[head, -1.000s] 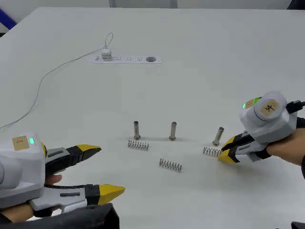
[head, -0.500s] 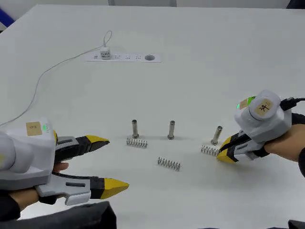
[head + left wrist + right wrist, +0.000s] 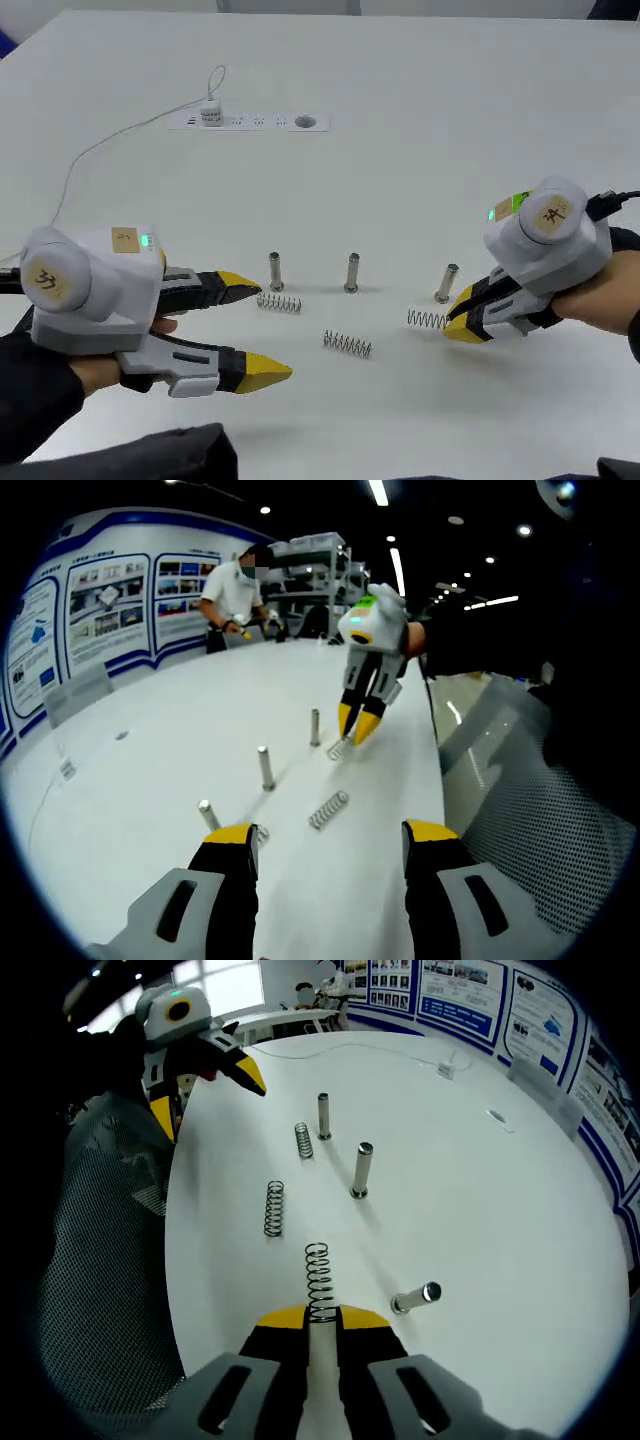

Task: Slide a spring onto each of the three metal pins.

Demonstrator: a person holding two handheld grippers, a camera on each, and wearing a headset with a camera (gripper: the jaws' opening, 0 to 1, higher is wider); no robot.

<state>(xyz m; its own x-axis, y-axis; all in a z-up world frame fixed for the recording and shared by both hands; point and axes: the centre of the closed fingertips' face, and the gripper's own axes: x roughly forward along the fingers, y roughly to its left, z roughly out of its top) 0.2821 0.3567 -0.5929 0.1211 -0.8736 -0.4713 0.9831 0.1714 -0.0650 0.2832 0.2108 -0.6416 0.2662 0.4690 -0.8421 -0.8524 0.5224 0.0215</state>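
**Right jaws pinch one spring; two springs lie loose by the pins**

The right hand-held gripper (image 3: 455, 325) (image 3: 318, 1315) has its yellow-tipped jaws closed on one end of a spring (image 3: 427, 319) (image 3: 318, 1278). The rest of that spring sticks out ahead of the tips, low over the white tabletop (image 3: 420, 180), just beside the foot of the right pin (image 3: 447, 283) (image 3: 415, 1298).

The left hand-held gripper (image 3: 262, 330) (image 3: 330, 832) is held with its jaws spread wide and nothing between them. Its upper tip is near the left pin (image 3: 275, 271) (image 3: 208, 814).

The middle pin (image 3: 352, 272) (image 3: 362, 1168) stands between the other two, all three in a row. A second spring (image 3: 278, 302) (image 3: 303, 1140) lies flat just in front of the left pin. A third spring (image 3: 347, 344) (image 3: 328, 809) lies flat in front of the middle pin, a little nearer the person.

Well apart, at the far side of the tabletop, lies a white power strip (image 3: 250, 121) with a cable (image 3: 120, 140) trailing off to the left.
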